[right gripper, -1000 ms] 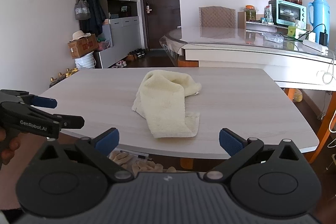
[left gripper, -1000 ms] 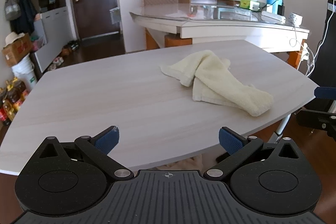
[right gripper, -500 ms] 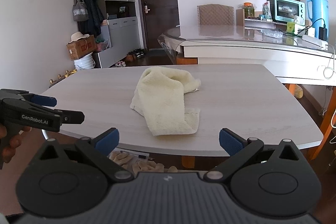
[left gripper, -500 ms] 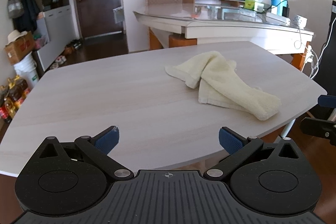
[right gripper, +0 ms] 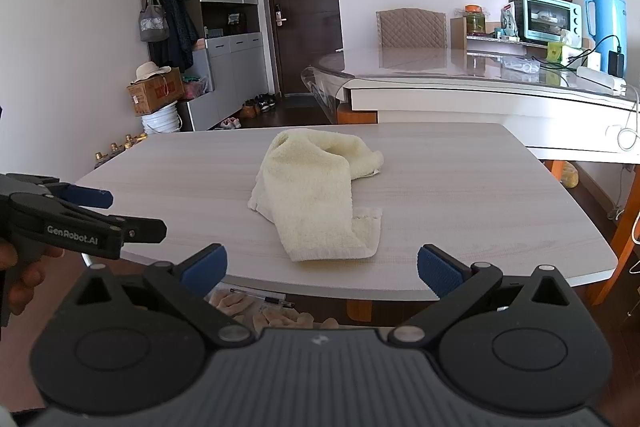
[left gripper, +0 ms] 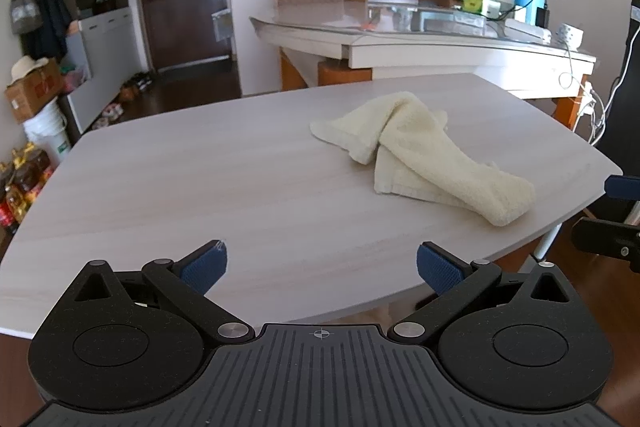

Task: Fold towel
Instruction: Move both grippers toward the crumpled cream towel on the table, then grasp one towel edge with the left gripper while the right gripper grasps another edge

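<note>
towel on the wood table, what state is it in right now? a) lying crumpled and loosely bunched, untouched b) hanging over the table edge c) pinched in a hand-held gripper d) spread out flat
a: the towel lies in a rumpled heap on the table, with both the left hand-held gripper and the right hand-held gripper open and short of it.

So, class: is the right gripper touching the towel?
Apart. The right wrist view shows the right gripper open, with bare table edge between its fingertips and the towel.
</note>
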`<state>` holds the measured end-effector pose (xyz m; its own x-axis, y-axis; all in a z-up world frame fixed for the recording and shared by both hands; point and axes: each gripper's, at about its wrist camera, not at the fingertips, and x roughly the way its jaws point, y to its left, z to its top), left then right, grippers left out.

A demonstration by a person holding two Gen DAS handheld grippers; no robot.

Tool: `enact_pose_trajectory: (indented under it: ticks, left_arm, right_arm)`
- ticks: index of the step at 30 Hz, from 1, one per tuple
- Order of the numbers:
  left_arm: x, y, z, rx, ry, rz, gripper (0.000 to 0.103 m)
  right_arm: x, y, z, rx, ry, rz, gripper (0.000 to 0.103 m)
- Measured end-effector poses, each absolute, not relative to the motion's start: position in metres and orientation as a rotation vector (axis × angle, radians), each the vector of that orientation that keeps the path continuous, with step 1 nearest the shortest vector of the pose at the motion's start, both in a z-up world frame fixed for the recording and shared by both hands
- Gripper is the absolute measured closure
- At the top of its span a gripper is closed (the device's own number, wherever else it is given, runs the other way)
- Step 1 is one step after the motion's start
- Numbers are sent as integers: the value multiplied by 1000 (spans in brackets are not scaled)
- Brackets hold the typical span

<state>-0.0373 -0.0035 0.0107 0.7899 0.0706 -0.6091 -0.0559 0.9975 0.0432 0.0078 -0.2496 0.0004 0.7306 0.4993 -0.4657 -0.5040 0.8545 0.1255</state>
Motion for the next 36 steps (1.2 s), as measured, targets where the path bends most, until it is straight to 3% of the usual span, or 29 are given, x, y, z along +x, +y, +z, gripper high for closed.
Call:
enact_pose_trajectory:
  ticks: [17,36]
  left_arm:
    - [-25,0,12,46,649,34,0]
    - [71,6,4,47,652,-167,1]
  right_arm:
    - [25,-244,-2,-20,531,561,1]
    - [95,-242,-10,5,571,570,5]
